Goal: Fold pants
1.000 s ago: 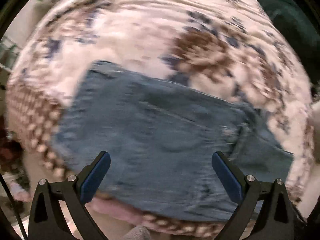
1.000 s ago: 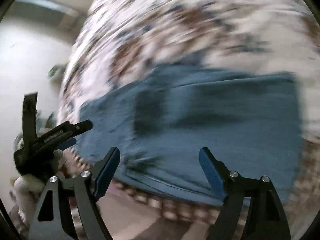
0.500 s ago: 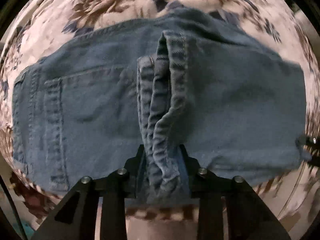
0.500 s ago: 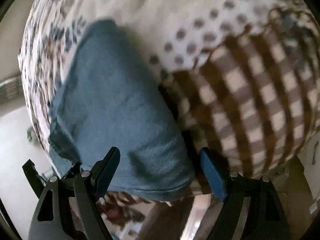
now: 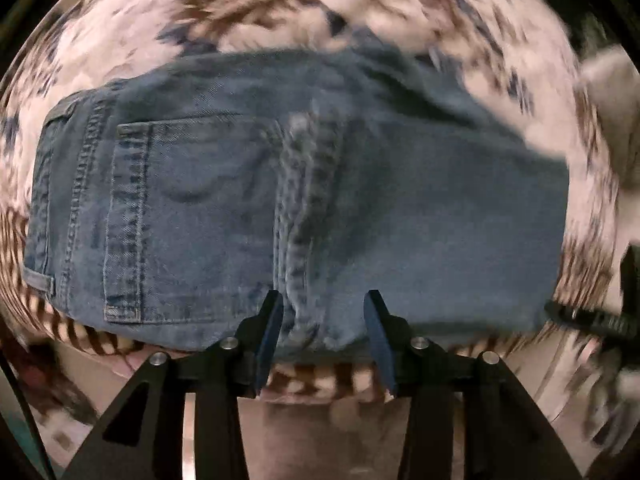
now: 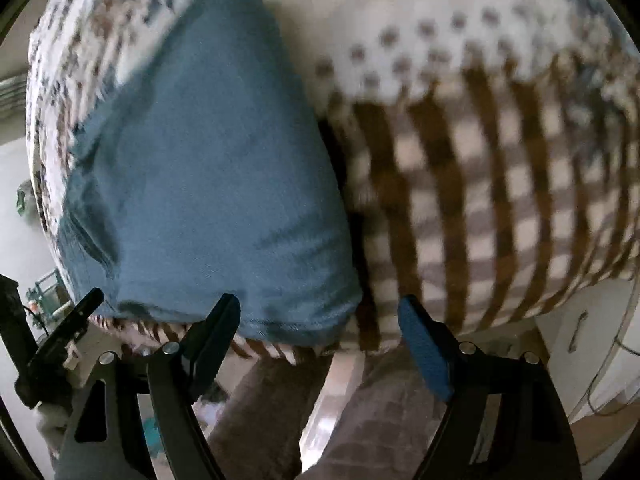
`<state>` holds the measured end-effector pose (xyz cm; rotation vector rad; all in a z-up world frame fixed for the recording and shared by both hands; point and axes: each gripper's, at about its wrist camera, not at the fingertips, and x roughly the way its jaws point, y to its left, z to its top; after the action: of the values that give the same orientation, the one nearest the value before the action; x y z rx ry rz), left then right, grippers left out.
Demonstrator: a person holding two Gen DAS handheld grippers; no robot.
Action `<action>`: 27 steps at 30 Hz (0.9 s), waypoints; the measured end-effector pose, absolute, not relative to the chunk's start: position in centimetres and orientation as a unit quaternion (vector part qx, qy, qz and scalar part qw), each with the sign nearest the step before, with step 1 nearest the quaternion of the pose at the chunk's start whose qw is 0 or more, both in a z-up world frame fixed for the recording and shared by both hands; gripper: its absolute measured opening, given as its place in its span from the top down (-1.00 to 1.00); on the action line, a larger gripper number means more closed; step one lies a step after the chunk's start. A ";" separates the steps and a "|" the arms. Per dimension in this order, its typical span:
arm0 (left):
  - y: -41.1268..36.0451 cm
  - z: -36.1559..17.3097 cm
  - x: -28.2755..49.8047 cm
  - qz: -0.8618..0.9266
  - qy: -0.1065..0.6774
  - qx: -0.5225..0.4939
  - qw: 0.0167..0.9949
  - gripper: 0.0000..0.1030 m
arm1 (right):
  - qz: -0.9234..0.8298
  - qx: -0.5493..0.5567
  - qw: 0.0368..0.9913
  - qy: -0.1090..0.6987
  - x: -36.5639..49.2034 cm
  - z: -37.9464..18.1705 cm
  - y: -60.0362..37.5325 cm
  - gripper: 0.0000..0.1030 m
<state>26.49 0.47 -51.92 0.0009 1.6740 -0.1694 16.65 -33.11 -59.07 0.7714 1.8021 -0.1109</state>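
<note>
Denim, folded into a compact packet, lay on a patterned blanket (image 5: 280, 8) that covered what looked like a bed: the pants (image 5: 224, 200) rested near its front edge, back pocket (image 5: 188, 216) facing up. The left tool (image 5: 322, 332) pointed straight down over the thick ridge of hems (image 5: 308, 208) crossing the middle of the packet. Its jaws had just been opening; they stood a little apart with the ridge between them, the pads no longer pressing, so the cloth seemed freshly let go to settle where the fold ended. The right tool (image 6: 320, 336) hung spread wide and empty over the packet's near corner, gripping nothing, probably so it could press or square that end. The fold looked nearly done; only tidying seemed left.
</note>
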 end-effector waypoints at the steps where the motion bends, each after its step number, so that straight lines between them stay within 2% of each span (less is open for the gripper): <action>1: 0.6 -51.9 27.1 -0.070 0.738 -0.009 0.671 0.19 | -0.046 0.328 0.569 0.753 17.2 -58.5 -33.3 -0.62; 4: 0.2 -53.1 29.1 -0.059 0.727 -0.009 0.684 0.12 | -0.045 0.326 0.572 0.751 18.2 -58.8 -33.2 -0.62; 6: -0.1 -55.6 29.7 -0.044 0.733 0.036 0.678 0.12 | -0.040 0.310 0.560 0.767 18.7 -59.7 -32.6 -0.62; 8: 0.6 -57.5 29.4 -0.048 0.736 0.036 0.674 0.07 | -0.038 0.279 0.547 0.789 18.6 -60.5 -31.8 -0.62; 12: 1.1 -56.2 29.0 -0.069 0.728 0.023 0.682 0.07 | -0.037 0.262 0.545 0.796 18.4 -60.7 -30.6 -0.62; 15: 4.8 -52.4 27.1 -0.061 0.700 -0.065 0.708 0.07 | -0.047 0.259 0.563 0.784 18.9 -59.0 -30.2 -0.62; 17: 7.6 -50.4 26.2 -0.045 0.675 -0.130 0.725 -0.15 | -0.057 0.246 0.587 0.769 19.5 -57.0 -29.9 -0.62; 19: 10.9 -49.6 25.5 -0.017 0.659 -0.191 0.727 -0.76 | -0.058 0.229 0.608 0.758 20.8 -55.4 -29.0 -0.62; 23: 17.6 -49.6 20.7 0.077 0.625 -0.308 0.713 -0.81 | -0.044 0.179 0.647 0.740 24.1 -53.4 -25.5 -0.62; 27: 23.8 -51.7 15.5 0.199 0.554 -0.437 0.680 -0.81 | -0.018 0.154 0.658 0.737 27.4 -52.8 -21.8 -0.62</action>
<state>15.51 23.83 -51.72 -0.9816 1.2432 0.4471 27.40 -21.84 -52.83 0.3493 1.6686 -0.0405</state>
